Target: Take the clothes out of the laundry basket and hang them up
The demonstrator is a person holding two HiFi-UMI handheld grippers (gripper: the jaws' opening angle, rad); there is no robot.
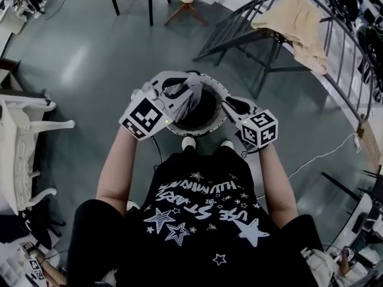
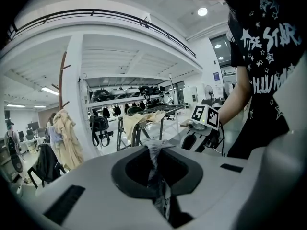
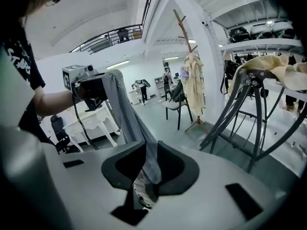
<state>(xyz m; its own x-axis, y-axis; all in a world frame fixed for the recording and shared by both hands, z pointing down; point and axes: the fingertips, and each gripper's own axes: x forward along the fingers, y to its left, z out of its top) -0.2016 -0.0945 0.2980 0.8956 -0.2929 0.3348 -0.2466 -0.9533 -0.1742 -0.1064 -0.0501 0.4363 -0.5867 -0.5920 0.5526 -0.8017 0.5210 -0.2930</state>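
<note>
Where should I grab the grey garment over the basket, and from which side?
Grip the grey garment along its upper edge, from above, one tool at each end: it hangs limp and bunched, so two spread pinches should open it. The left tool and right tool each clamp it now.

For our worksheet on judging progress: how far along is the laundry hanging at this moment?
Looks done: a beige cloth lies over the rack. In hand: the left gripper and the right gripper are both shut on a grey garment, held above the basket. Left: carrying it to the rack and hanging it; whether more lies in the dark basket cannot be told.
</note>
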